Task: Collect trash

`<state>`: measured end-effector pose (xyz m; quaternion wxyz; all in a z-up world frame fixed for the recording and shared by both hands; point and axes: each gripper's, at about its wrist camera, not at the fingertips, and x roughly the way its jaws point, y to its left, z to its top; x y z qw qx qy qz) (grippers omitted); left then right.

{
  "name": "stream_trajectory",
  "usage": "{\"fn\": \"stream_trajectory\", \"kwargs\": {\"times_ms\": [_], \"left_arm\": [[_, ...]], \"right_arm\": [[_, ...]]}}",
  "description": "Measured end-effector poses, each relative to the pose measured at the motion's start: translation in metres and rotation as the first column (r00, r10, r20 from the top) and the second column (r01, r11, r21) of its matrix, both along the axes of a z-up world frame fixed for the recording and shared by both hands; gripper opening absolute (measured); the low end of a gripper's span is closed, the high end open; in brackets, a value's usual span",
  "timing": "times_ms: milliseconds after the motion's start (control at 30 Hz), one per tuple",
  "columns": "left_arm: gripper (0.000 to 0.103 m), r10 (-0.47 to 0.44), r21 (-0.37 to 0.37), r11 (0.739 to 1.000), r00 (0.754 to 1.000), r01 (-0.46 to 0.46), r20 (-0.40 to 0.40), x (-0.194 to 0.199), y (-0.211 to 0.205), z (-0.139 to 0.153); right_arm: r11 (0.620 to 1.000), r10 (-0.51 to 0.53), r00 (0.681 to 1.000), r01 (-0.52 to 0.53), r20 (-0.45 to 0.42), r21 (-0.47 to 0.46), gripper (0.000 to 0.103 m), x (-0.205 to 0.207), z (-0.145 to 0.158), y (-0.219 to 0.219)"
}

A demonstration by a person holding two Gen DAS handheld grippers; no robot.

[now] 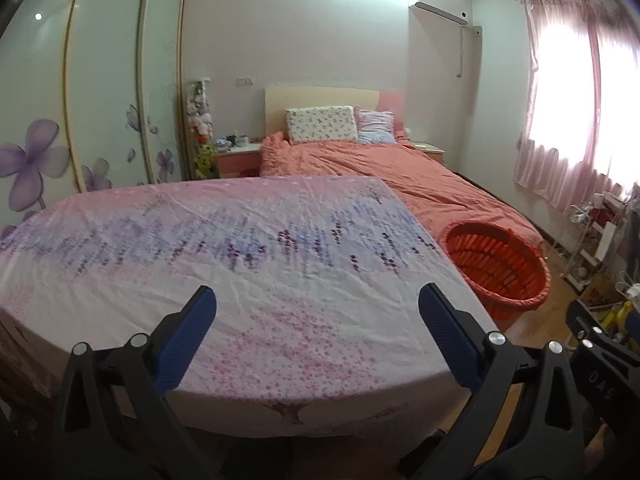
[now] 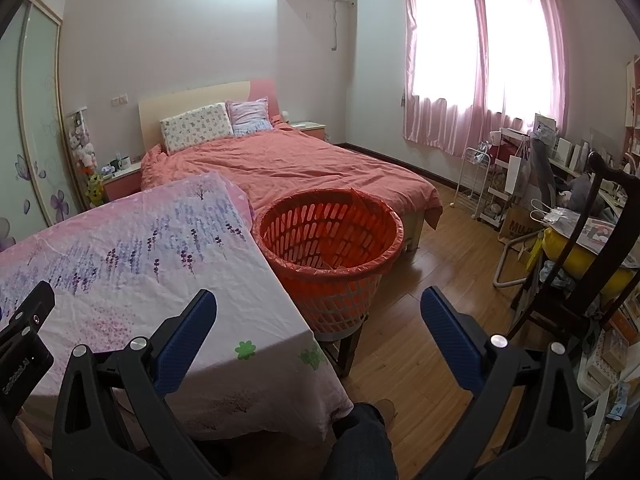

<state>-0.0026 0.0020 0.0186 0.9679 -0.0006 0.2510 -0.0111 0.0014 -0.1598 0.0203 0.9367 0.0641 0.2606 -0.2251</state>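
An orange slatted basket (image 2: 332, 236) lined with a thin orange bag stands on a low stool to the right of a table draped in a pink and lavender flowered cloth (image 1: 224, 248). The same basket (image 1: 500, 264) shows at the right in the left wrist view. My left gripper (image 1: 316, 320) hangs open above the near part of the cloth, nothing between its blue pads. My right gripper (image 2: 318, 322) is open too, held above the table's right corner and the floor, short of the basket. No loose trash shows on the cloth.
A bed with a coral cover (image 2: 288, 168) and two pillows lies behind the table. A dark wooden chair (image 2: 592, 248) and cluttered shelves (image 2: 516, 176) fill the right side. Wardrobe doors (image 1: 100, 88) line the left. A person's knee (image 2: 360, 440) is below.
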Motion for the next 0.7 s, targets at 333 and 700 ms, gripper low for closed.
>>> {"fn": "stream_trajectory", "kwargs": {"times_ms": [333,700], "left_arm": [[0.099,0.059,0.046,0.997,0.998,-0.060,0.008,0.0026,0.0047,0.0008],[0.099,0.057,0.043,0.997,0.998,-0.058,0.020,-0.0004,0.0033,0.0010]], "right_arm": [[1.000,0.001,1.000,-0.001,0.003,-0.001,0.101,0.0012,-0.0006,0.0017],[1.000,0.001,1.000,-0.001,0.015,0.000,0.101,0.0001,0.0015,0.0028]]}}
